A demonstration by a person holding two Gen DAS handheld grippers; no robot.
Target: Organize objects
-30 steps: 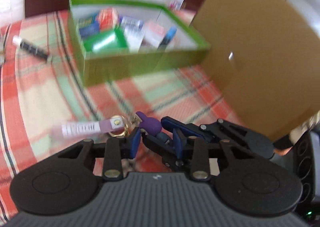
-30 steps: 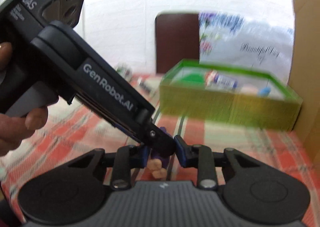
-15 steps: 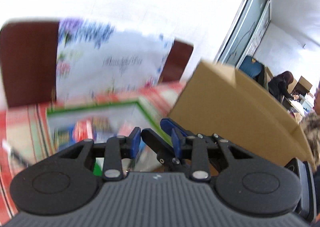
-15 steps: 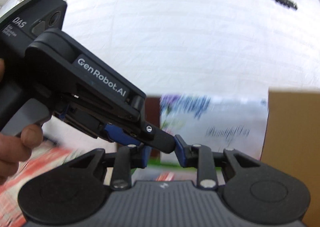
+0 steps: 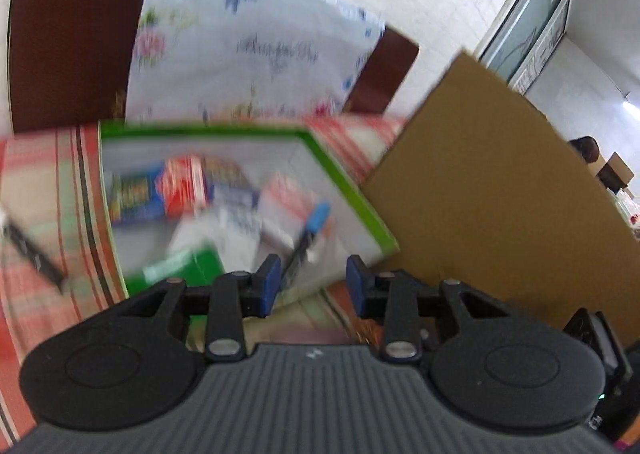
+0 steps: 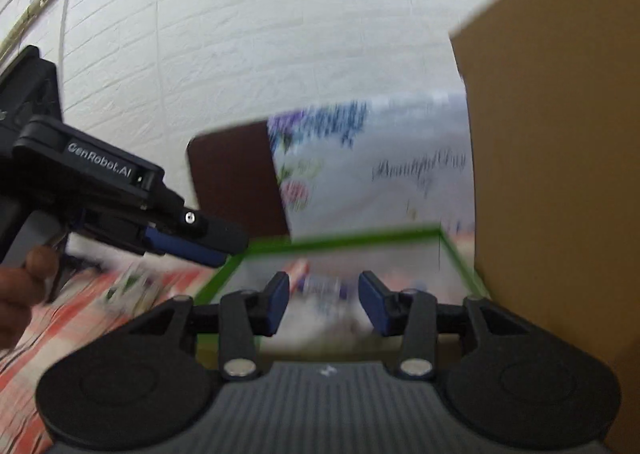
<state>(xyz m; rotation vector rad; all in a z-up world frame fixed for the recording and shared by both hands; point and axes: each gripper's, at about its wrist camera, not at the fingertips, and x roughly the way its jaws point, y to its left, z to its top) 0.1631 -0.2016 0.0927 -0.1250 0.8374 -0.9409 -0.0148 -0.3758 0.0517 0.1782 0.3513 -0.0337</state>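
In your left wrist view, your left gripper point(image 5: 310, 281) hangs over the near edge of the green box point(image 5: 348, 190), its blue pads spread and still parting, with nothing pinched between them. Inside the box you see a blurred jumble: a blue packet point(image 5: 138, 200) at the far left, a red packet point(image 5: 186, 186) just right of it, a green carton point(image 5: 184, 268) in the near left corner, and a blue-capped marker point(image 5: 310, 232) leaning toward the box's near right side. The box sits on a red plaid tablecloth point(image 5: 44, 194). Left of the box, on the cloth, lies a dark pen-like thing point(image 5: 34, 250), too smeared to name. A brown cardboard panel point(image 5: 500, 190) stands just beside the box's right wall. Behind the box, a floral-printed white sheet point(image 5: 248, 54) leans against a dark brown chair back point(image 5: 68, 30). In your right wrist view, your right gripper point(image 6: 323, 302) points over the same green box point(image 6: 344, 240), its pads apart and opening, with nothing between them; the box contents beyond are only a blur. Left of the box your left gripper point(image 6: 220, 242) reaches toward the box's near left corner, its fingers seen from the side so you cannot judge their gap here, and your hand point(image 6: 24, 282) grips its handle. The cardboard panel point(image 6: 560, 158) rises at the box's right, and the floral sheet point(image 6: 380, 166) and chair back point(image 6: 236, 182) stand behind it before a white brick wall point(image 6: 260, 26).
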